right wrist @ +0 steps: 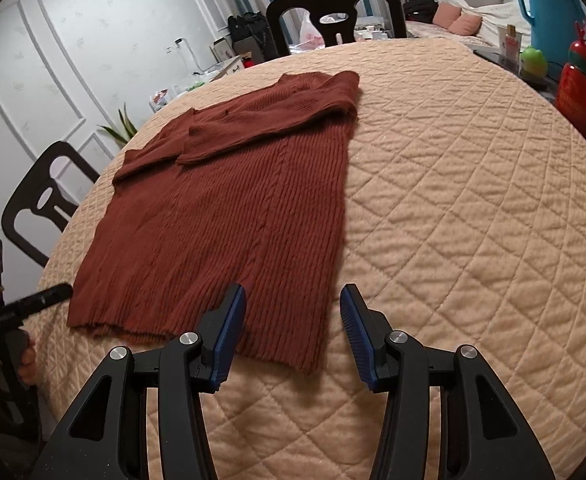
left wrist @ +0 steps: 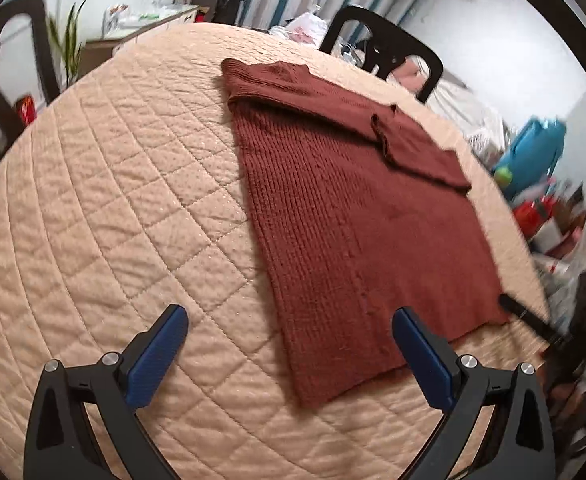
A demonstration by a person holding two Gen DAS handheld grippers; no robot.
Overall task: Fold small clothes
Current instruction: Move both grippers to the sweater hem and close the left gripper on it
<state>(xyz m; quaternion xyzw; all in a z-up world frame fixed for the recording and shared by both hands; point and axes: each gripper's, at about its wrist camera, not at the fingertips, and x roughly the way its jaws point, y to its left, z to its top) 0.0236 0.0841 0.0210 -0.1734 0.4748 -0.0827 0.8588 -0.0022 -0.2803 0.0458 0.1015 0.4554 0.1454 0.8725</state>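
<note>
A rust-brown ribbed sweater (left wrist: pixel 353 208) lies flat on a peach quilted cover (left wrist: pixel 113 200), both sleeves folded across its chest. In the left wrist view my left gripper (left wrist: pixel 289 316) stands wide open over the hem's near left corner, with nothing pinched. At the hem's right end a dark finger of the right gripper (left wrist: pixel 525 316) shows, blurred. In the right wrist view the sweater (right wrist: pixel 229 208) stretches away from me. My right gripper (right wrist: pixel 292 292) is open above the hem's right corner, its blue pads apart from the knit. The left gripper (right wrist: pixel 33 300) shows at the hem's far-left end.
Black chairs stand at the far side (right wrist: pixel 333 0) and the left side (right wrist: pixel 41 200) of the table. A red container (right wrist: pixel 581 84), a green toy (right wrist: pixel 533 60) and a blue bag (right wrist: pixel 549 0) crowd the right edge. A hand (right wrist: pixel 29 360) grips the left tool.
</note>
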